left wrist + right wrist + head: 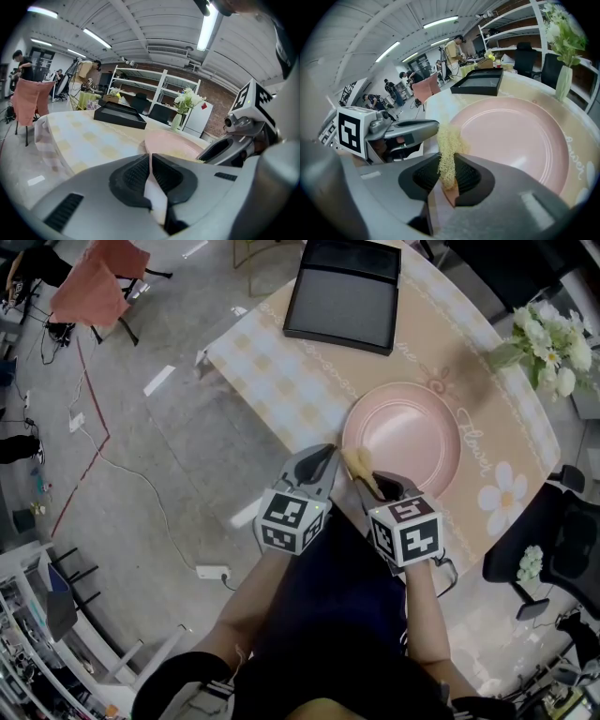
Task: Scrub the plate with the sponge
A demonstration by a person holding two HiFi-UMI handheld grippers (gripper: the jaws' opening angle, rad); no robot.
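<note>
right gripper (449, 165) pinching fibrous sponge (448, 140), tip protruding to reach pink plate (520, 136) | left gripper (151, 159) idling closed, empty

At lower centre the right gripper (447, 174) pinched a sponge (446, 150), yellow and fibrous, upright between its fingers (425, 177). A pink plate (520, 140) filled the right half on the desk (577, 164); a black tray (480, 80) lay at upper centre.

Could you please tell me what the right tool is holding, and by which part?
A yellow fibrous sponge, pinched by its lower end.
</note>
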